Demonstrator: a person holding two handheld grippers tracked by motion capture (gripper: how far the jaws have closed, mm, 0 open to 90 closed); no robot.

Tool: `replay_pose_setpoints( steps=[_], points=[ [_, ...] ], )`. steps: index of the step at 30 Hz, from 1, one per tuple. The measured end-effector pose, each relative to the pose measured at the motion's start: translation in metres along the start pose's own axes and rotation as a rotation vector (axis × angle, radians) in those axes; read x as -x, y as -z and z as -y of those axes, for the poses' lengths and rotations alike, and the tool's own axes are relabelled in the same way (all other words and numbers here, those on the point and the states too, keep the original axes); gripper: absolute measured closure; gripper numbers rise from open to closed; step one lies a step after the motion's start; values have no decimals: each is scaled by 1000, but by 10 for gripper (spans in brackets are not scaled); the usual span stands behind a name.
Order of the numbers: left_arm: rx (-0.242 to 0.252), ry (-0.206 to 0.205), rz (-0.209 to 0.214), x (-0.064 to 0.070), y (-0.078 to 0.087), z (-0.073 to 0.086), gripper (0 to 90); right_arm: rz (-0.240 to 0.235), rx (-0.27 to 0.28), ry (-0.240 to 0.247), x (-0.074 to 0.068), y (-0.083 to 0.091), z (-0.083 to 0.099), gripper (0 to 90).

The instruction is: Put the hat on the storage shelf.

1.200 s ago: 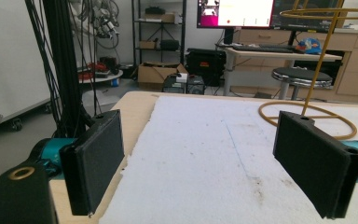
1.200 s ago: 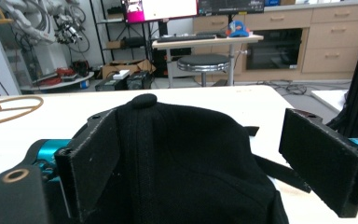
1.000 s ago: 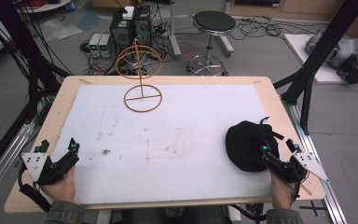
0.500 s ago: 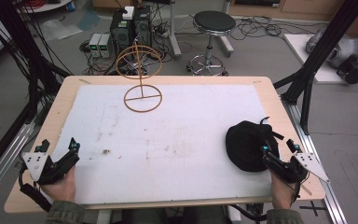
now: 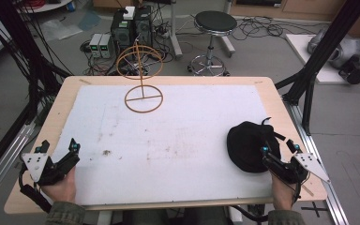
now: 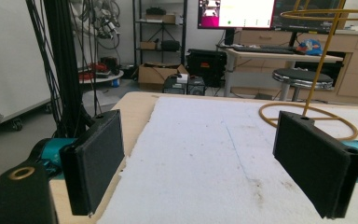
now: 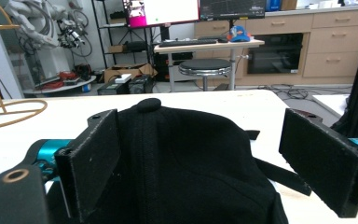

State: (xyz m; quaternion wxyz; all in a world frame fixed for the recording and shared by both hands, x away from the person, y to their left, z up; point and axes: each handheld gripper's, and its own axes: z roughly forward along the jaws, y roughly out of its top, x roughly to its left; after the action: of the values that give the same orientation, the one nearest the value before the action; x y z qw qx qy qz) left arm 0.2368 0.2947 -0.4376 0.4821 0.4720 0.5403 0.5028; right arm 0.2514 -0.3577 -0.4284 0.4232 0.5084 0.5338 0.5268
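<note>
A black cap (image 5: 246,143) lies crown up on the white mat (image 5: 178,126) at the near right. My right gripper (image 5: 279,150) is open at the cap's near right edge, a jaw to each side of it. In the right gripper view the cap (image 7: 182,158) bulges up between the wide-apart jaws, its top button away from me. A golden wire stand (image 5: 143,96) with a ring base and a hooped top stands at the far middle of the mat. My left gripper (image 5: 58,147) rests open at the near left corner, nothing between its jaws; the stand (image 6: 310,114) shows ahead to the right.
The mat covers most of the wooden table (image 5: 61,103); black frame posts (image 5: 309,79) rise beside both sides. Beyond the far edge are a stool (image 5: 214,23), electronics boxes (image 5: 131,26) and cables on the floor. A small speck of debris (image 5: 106,152) lies on the mat.
</note>
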Motion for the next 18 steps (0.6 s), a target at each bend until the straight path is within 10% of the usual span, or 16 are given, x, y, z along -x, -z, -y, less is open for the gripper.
replay_pose_setpoints(
  steps=[18],
  points=[
    [-2, -1, 5, 0, -1, 1, 169, -61, -11, 104, -13, -3, -2, 122]
  ],
)
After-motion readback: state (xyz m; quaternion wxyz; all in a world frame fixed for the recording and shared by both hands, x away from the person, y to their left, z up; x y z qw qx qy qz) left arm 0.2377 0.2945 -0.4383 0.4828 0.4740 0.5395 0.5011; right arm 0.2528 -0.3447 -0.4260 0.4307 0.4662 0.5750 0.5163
